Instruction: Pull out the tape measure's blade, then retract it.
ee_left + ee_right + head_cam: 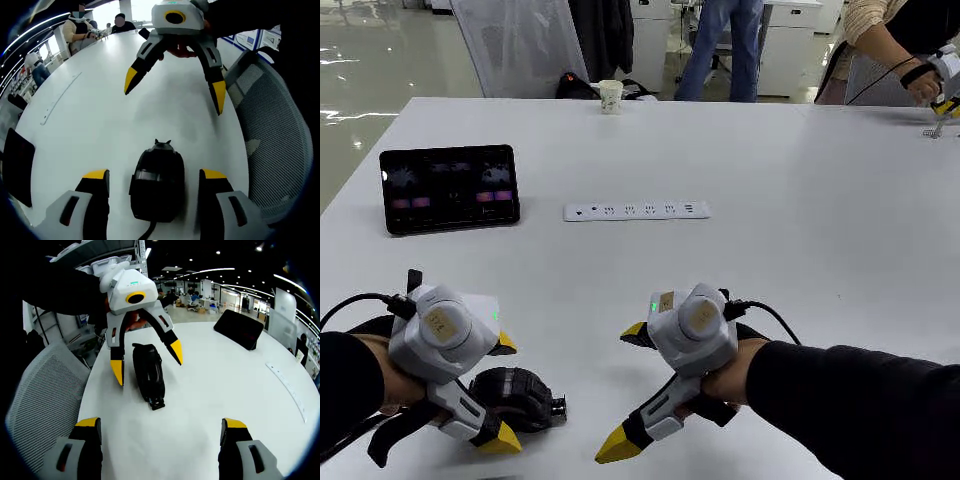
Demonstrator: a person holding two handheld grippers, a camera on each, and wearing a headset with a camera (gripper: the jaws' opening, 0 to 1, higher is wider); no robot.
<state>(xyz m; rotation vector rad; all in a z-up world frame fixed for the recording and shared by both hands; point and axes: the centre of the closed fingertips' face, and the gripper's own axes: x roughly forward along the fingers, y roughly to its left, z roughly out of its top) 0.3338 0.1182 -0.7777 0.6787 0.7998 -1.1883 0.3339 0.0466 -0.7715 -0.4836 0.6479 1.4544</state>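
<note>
A black tape measure (520,398) lies on the white table (800,220) near its front edge, its blade tip pointing right. My left gripper (503,392) is open, one yellow-tipped jaw on each side of the case, with gaps showing in the left gripper view around the tape measure (157,185). My right gripper (623,388) is open a short way to the right, facing the case with nothing between its fingers. In the right gripper view, the left gripper (146,361) straddles the tape measure (148,371), whose small end hook points toward my right gripper (161,423).
A dark tablet (449,187) lies at the left. A white power strip (636,211) sits mid-table and a paper cup (610,96) stands at the far edge. Another person (895,40) works at the far right corner. A mesh chair (272,115) stands behind the near edge.
</note>
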